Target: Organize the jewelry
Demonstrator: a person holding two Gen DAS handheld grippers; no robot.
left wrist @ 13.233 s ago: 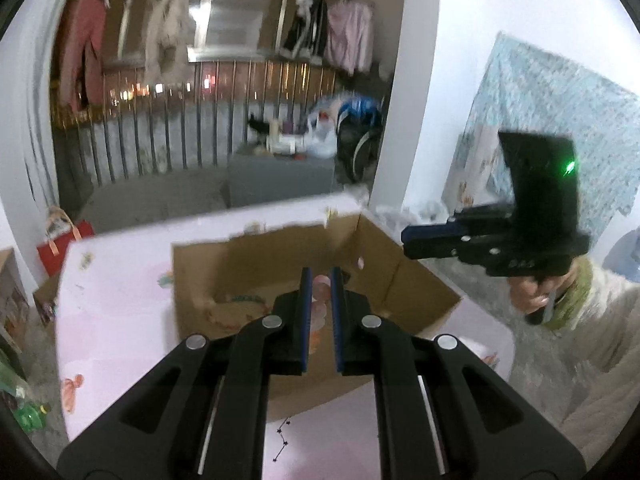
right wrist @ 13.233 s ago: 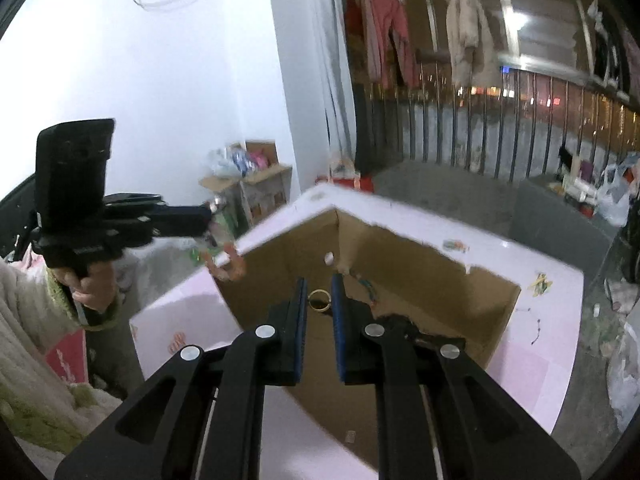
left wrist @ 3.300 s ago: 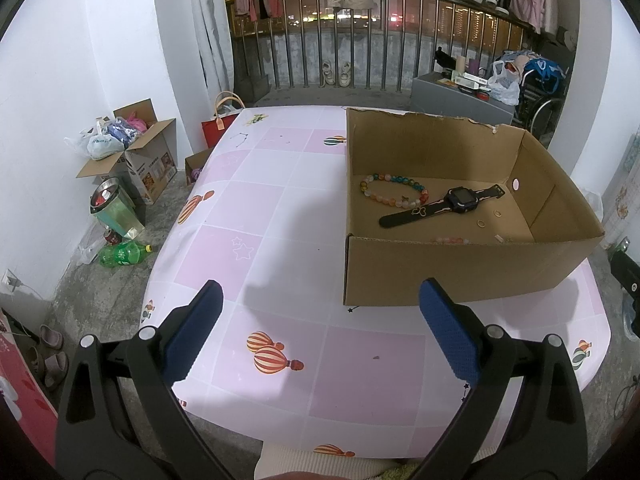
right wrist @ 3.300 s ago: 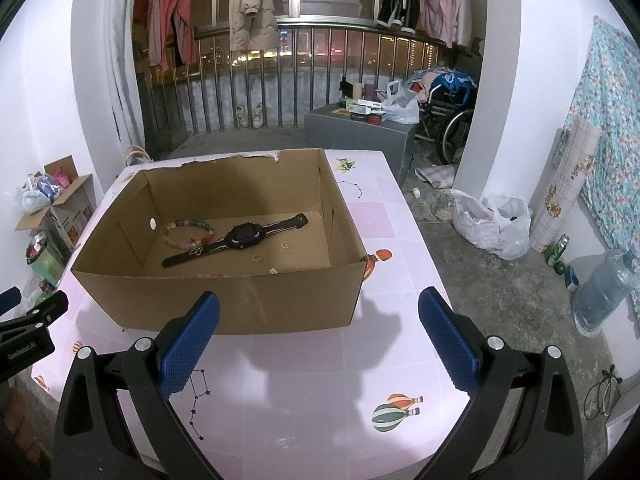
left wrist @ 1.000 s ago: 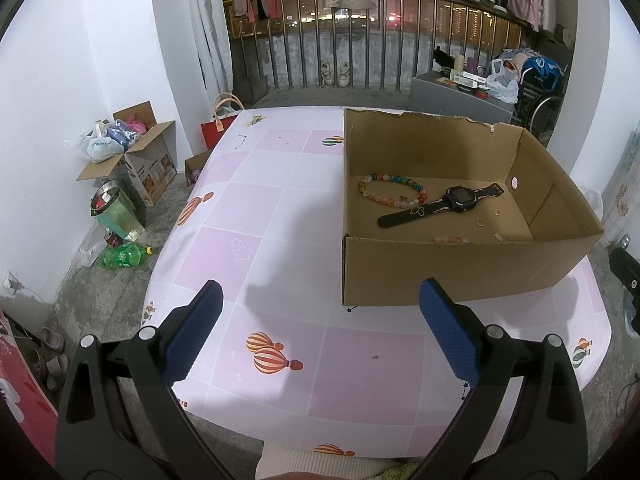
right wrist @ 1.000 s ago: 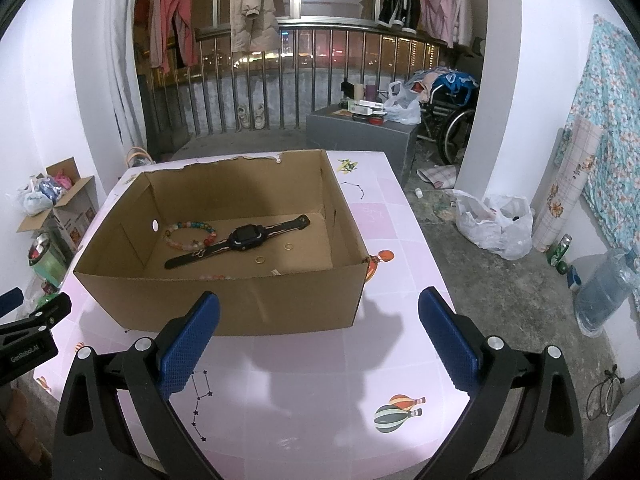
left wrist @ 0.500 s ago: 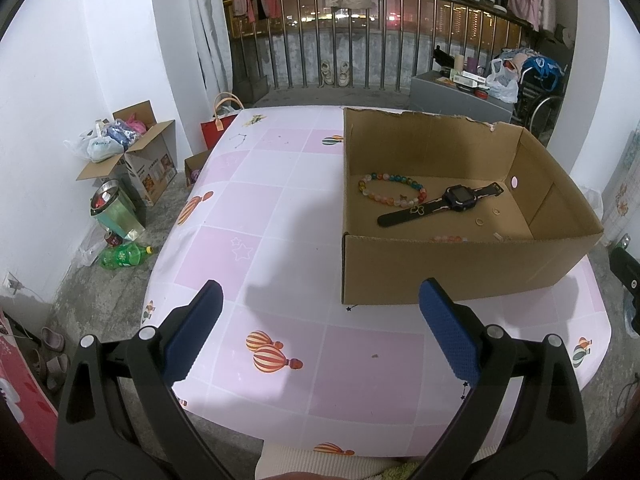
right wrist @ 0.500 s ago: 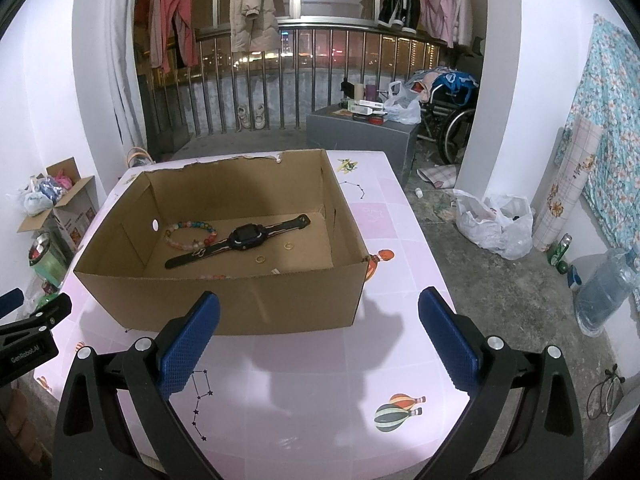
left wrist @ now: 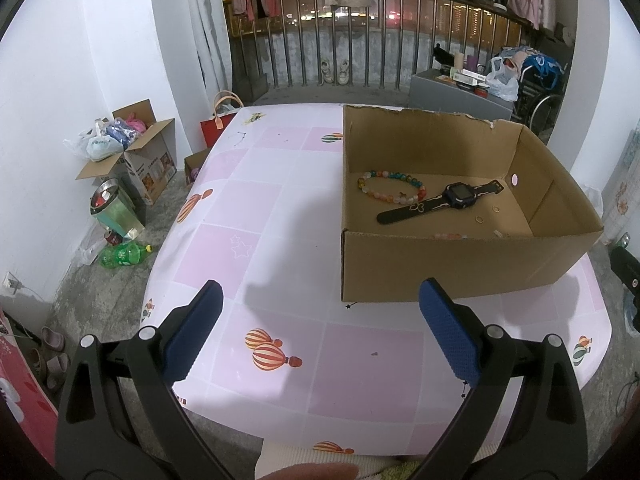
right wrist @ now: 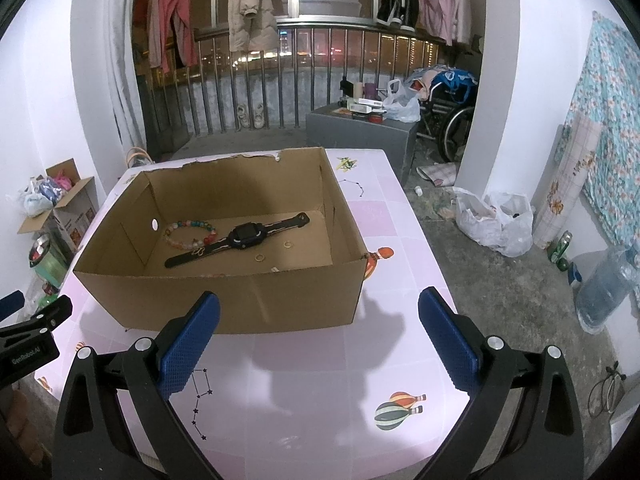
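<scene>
An open cardboard box [left wrist: 460,264] [right wrist: 224,300] stands on the pink patterned table [left wrist: 280,208] [right wrist: 320,372]. Inside lie a multicoloured bead bracelet [left wrist: 390,186] [right wrist: 188,234], a black watch [left wrist: 440,202] [right wrist: 240,240], two small gold rings [left wrist: 479,220] [right wrist: 259,257] and a pale bead piece [left wrist: 450,236] against the near wall. My left gripper [left wrist: 320,336] hangs open over the table's near edge, left of the box front. My right gripper [right wrist: 318,340] is open too, in front of the box's right corner. Both hold nothing.
The floor on the left holds an open carton [left wrist: 136,160], a bin [left wrist: 114,212] and a green bottle [left wrist: 120,256]. On the right are a white bag [right wrist: 496,220], a water jug [right wrist: 604,292] and a wheelchair [right wrist: 452,120]. A grey cabinet [right wrist: 360,132] and balcony railing stand behind.
Since 13 seconds ago both grippers have come back from the box and opened, and the jewelry lies inside. Over the last second nothing has visibly moved.
</scene>
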